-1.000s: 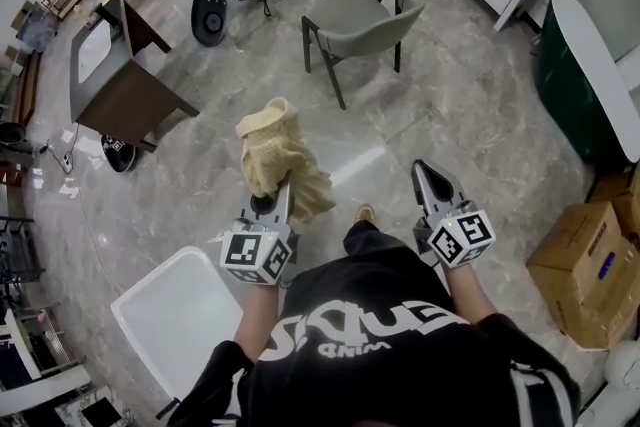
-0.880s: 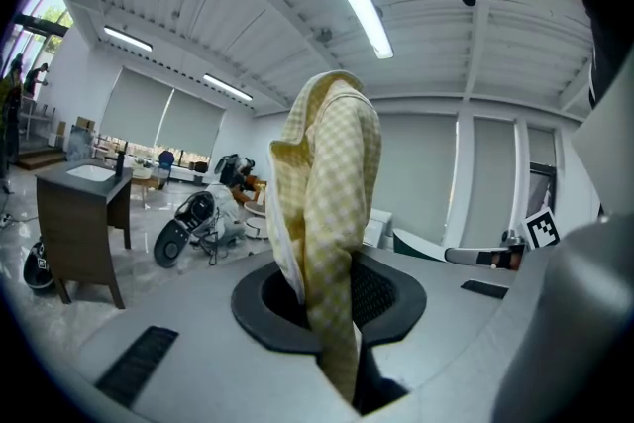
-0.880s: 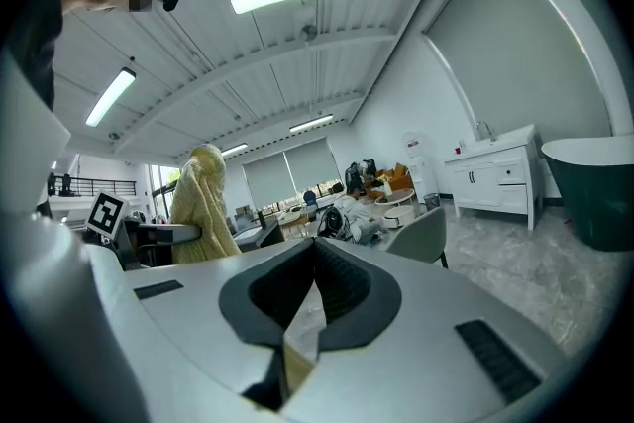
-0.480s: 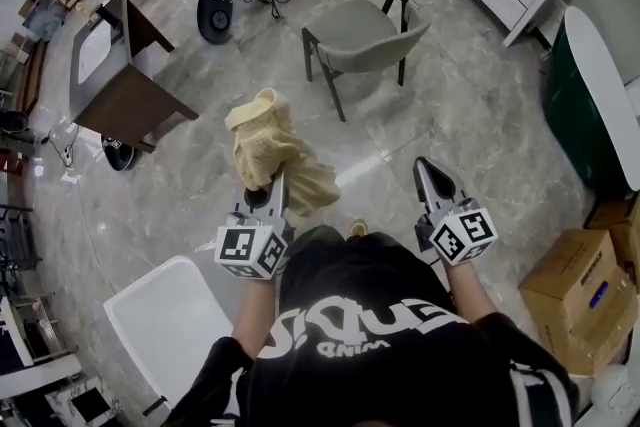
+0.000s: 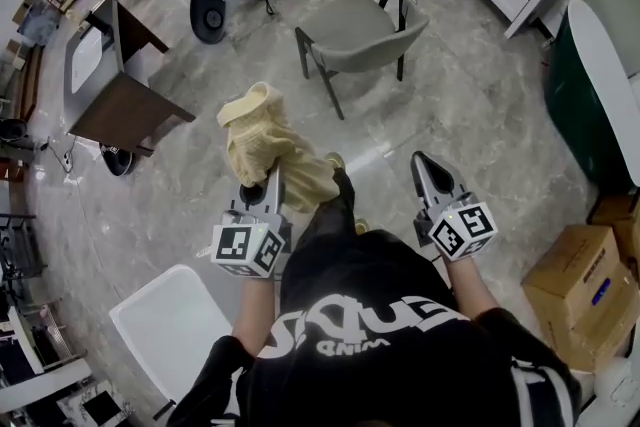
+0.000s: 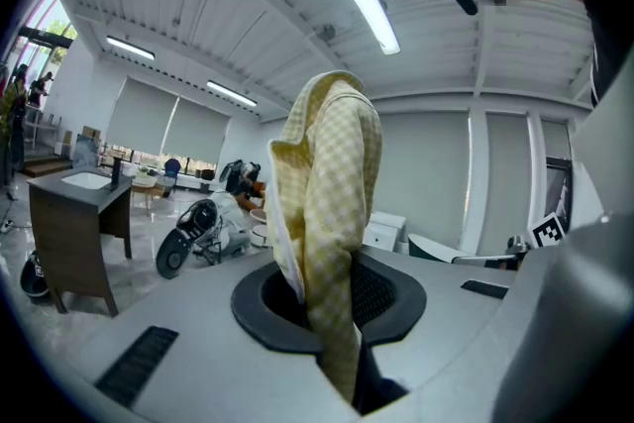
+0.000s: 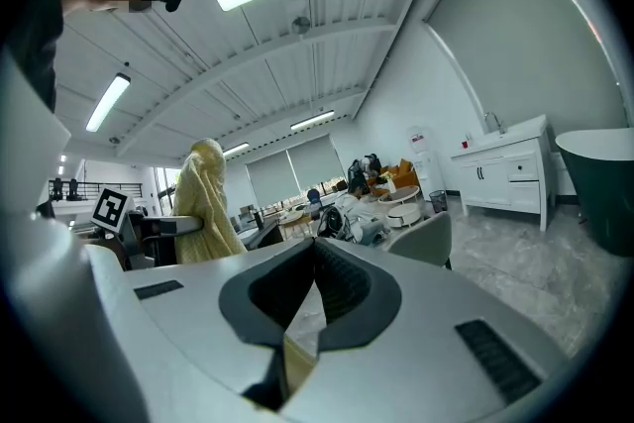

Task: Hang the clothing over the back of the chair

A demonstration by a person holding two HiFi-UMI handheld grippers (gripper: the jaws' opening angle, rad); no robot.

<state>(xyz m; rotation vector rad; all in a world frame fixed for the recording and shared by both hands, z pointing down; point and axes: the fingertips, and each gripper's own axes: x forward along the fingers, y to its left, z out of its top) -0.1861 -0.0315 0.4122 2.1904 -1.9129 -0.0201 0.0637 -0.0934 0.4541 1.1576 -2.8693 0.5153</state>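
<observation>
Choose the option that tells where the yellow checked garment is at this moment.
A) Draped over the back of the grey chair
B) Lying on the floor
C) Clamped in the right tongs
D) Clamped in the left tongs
D: the left tongs are shut on the yellow checked garment, which stands up from them; the grey chair ahead is bare, and the right tongs hold nothing.

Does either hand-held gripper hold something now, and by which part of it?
The left hand-held gripper clamps a bunched fold of the yellow checked clothing; which part of the garment cannot be told. The right hand-held gripper holds nothing.
</observation>
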